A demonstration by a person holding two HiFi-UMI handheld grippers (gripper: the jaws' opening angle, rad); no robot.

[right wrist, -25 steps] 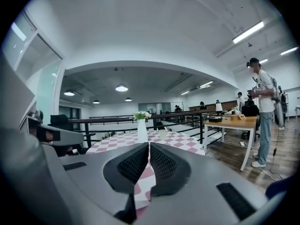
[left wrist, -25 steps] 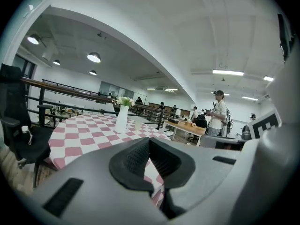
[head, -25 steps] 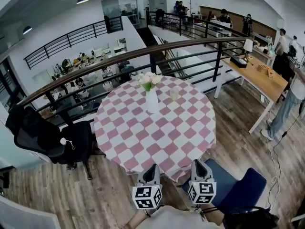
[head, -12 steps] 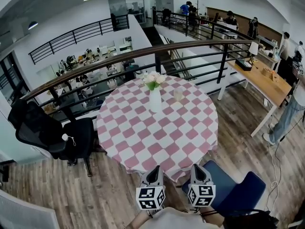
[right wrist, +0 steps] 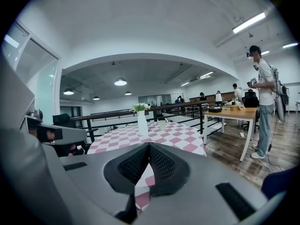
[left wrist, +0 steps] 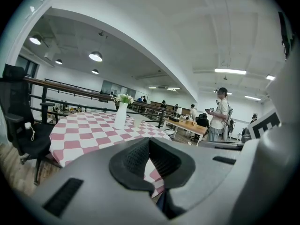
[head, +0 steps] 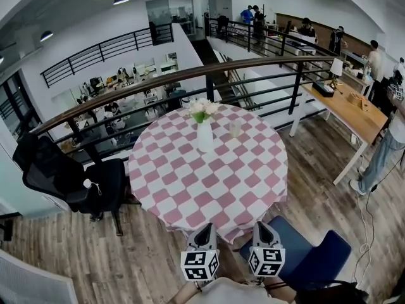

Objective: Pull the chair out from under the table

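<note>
A blue chair stands at the near right of the round table, which wears a pink and white checked cloth; the seat's front reaches the cloth's edge. Both grippers hover side by side at the table's near edge, pointing at it. My left gripper is shut with nothing in it, its pads meeting. My right gripper hangs just left of the chair's seat, also shut and empty, apart from the chair. In the right gripper view its jaws are pressed together and a blue corner of the chair shows at lower right.
A white vase of flowers and a glass stand on the table. A black office chair is at the left. A dark railing runs behind the table. A wooden desk and a standing person are at the right.
Both grippers sit slightly lower in the head view, and the camera has shifted a little. Nothing was taken hold of; the chair has not moved.
</note>
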